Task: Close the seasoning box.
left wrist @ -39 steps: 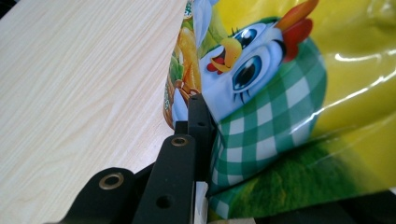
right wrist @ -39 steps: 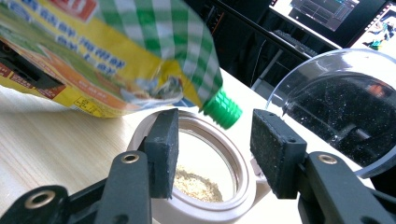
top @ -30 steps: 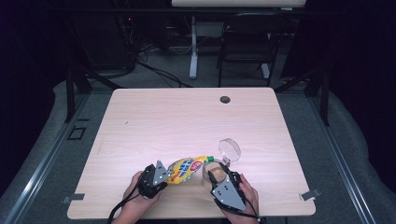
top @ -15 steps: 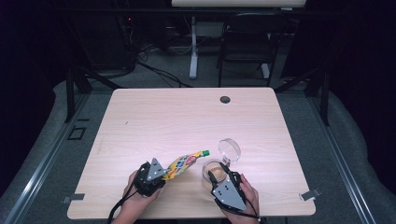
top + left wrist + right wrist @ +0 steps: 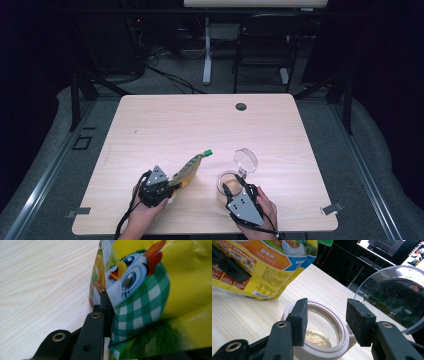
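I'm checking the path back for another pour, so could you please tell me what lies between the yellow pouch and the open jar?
Nothing does: in the high view only bare table separates the yellow pouch from the open jar.

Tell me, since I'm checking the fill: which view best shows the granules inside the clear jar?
The right gripper view: it looks into the white-rimmed clear jar at the beige granules. The high view shows the jar small and its contents unclear.

Left gripper (image 5: 167,185) jaws pinched nearly together; right gripper (image 5: 231,189) jaws spread, both hands low.
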`<state>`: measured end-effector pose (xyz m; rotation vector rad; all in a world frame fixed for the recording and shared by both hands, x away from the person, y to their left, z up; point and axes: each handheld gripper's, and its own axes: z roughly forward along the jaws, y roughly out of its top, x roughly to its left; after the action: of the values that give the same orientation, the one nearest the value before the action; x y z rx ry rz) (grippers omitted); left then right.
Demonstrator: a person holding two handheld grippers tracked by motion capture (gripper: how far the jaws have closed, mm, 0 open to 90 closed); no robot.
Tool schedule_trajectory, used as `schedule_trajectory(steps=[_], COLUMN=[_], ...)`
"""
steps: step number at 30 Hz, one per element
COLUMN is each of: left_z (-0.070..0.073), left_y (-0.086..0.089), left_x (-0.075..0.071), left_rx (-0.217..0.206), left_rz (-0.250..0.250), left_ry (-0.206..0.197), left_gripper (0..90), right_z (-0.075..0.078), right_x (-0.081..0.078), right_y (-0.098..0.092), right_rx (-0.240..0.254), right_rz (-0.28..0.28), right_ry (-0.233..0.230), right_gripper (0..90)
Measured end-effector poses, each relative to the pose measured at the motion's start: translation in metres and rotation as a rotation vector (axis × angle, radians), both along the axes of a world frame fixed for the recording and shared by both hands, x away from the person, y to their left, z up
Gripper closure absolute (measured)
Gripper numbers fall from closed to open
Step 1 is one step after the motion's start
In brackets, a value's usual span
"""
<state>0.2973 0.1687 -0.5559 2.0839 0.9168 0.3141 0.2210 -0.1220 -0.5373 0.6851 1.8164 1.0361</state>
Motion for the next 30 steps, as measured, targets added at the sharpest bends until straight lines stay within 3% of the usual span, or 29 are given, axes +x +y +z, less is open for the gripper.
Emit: schedule_trajectory(steps=[21,30], left_z=[-0.011,-0.012], left_y=[0.02,0.024], left_x=[0.008,0.008], left_rx=[-0.089,-0.091], left_rz=[0.063,0.068], left_ry=[0.098,0.114], left_gripper=[78.1,74.0], right_z=[0.001,0.0], right_x=[0.0,0.0], right_y=[-0.001,0.0], right_rx=[0.002,0.0], right_rz=[0.0,0.002], right_ry=[0.0,0.001], right_gripper=[52.2,52.2])
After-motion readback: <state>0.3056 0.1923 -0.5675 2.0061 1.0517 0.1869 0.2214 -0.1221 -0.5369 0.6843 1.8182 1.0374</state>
